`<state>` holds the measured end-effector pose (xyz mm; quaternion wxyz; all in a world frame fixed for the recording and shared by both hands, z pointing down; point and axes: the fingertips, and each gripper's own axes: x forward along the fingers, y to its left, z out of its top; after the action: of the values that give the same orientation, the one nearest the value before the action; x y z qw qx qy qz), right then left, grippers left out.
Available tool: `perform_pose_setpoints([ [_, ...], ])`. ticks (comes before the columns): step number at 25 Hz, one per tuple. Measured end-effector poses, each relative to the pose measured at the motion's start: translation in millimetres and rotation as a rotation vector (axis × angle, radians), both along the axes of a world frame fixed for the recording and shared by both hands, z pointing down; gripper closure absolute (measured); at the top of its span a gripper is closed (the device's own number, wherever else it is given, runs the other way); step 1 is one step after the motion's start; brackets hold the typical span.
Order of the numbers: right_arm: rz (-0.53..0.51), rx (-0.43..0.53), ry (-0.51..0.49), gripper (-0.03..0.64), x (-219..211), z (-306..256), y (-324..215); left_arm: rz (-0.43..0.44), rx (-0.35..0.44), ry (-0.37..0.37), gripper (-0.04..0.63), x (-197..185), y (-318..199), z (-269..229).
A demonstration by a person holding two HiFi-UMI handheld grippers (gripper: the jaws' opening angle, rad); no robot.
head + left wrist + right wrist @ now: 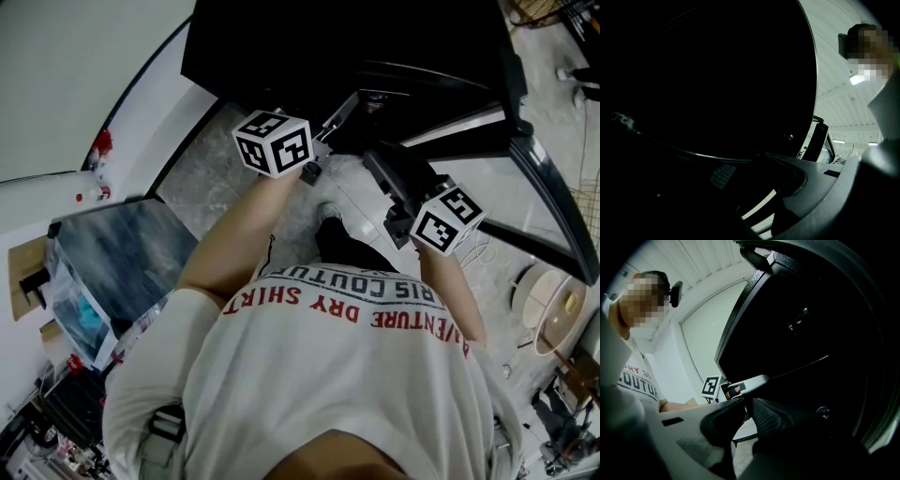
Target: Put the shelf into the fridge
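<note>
Shelf: one. We saw only its front edge, a thin pale line across the dark mouth of the fridge. It lay slightly tilted. In the right gripper view its 9 o'clock end met the tip of the left gripper. The pane behind the edge was lost in shadow.
Left gripper: jaws stood about half apart and held nothing we could see. Floor showed through the lower gap, and the shelf's edge ran in from 9 o'clock up to the tips.
Right gripper: jaws were drawn almost together, with only a slit between them and nothing in it. It hung just short of the mouth.
Fridge: one, black, at 12 o'clock from the person. The interior was too dark to make out any runners.
Door: one, swung open toward 3 o'clock.
Step in hand: we judged this to be seating. The shelf was in the mouth but not shown fully home.
Next move: probably level the tilt first. Then push evenly on the front edge, both ends together, so the shelf does not cock and jam.
Count: one shelf, one fridge, one door, two grippers, two marker cubes. In the head view the right cube sat at 4 o'clock from the left cube.
</note>
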<state>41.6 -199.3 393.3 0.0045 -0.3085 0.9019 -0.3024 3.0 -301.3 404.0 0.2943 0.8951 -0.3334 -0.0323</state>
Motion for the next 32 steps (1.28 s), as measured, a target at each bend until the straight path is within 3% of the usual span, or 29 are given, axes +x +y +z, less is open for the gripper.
perform_pose_setpoints([
  [10,0.009,0.043,0.020,0.568,-0.6,-12.0,10.1,-0.004,-0.060,-0.022,0.416,-20.2,40.0,12.5],
  [17,0.028,0.069,0.035,0.581,-1.6,-26.6,12.1,0.042,-0.088,0.025,0.524,-24.0,79.0,-8.9],
  [22,0.034,0.082,0.006,0.584,-4.5,-41.1,16.4,0.112,-0.053,0.036,0.552,-15.1,111.8,-38.3],
  [32,0.024,0.120,0.014,0.591,-2.7,-57.8,29.8,0.117,-0.027,0.060,0.557,-19.4,134.7,-68.5],
])
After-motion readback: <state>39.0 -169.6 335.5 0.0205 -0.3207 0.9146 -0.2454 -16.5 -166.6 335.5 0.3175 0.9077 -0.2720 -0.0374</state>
